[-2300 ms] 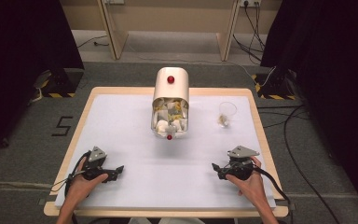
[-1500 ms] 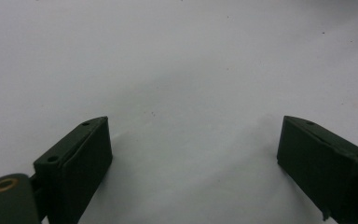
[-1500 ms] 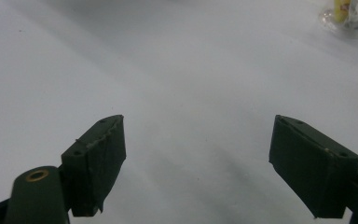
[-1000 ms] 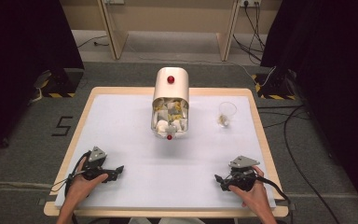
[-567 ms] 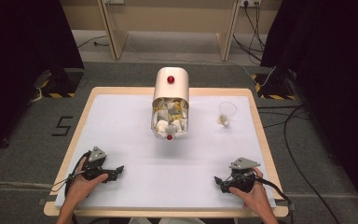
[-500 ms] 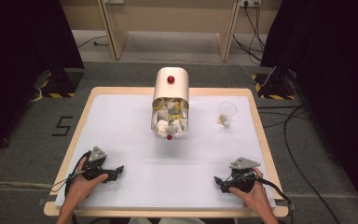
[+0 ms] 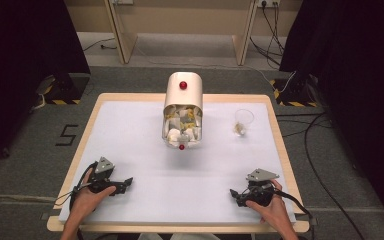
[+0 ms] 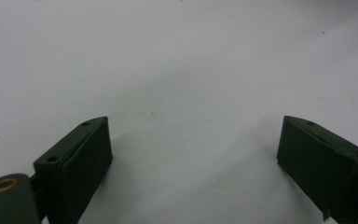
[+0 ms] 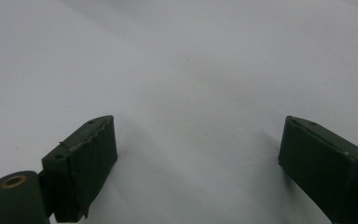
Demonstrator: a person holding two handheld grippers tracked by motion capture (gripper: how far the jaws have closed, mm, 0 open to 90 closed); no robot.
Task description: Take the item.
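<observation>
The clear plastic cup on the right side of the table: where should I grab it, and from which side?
Grip the clear plastic cup across its open rim or upper wall, probably with the right gripper, coming from the near right. It stands upright and apart from the cream container, so that side is free. It looks thin-walled and holds something small at the bottom, so keep it level and squeeze gently.

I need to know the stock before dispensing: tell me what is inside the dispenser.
Through the clear front of the dispenser, white and yellowish wrapped pieces are piled up. Its cream upper shell hides whatever lies higher or further back, so the fill level cannot be seen.
</observation>
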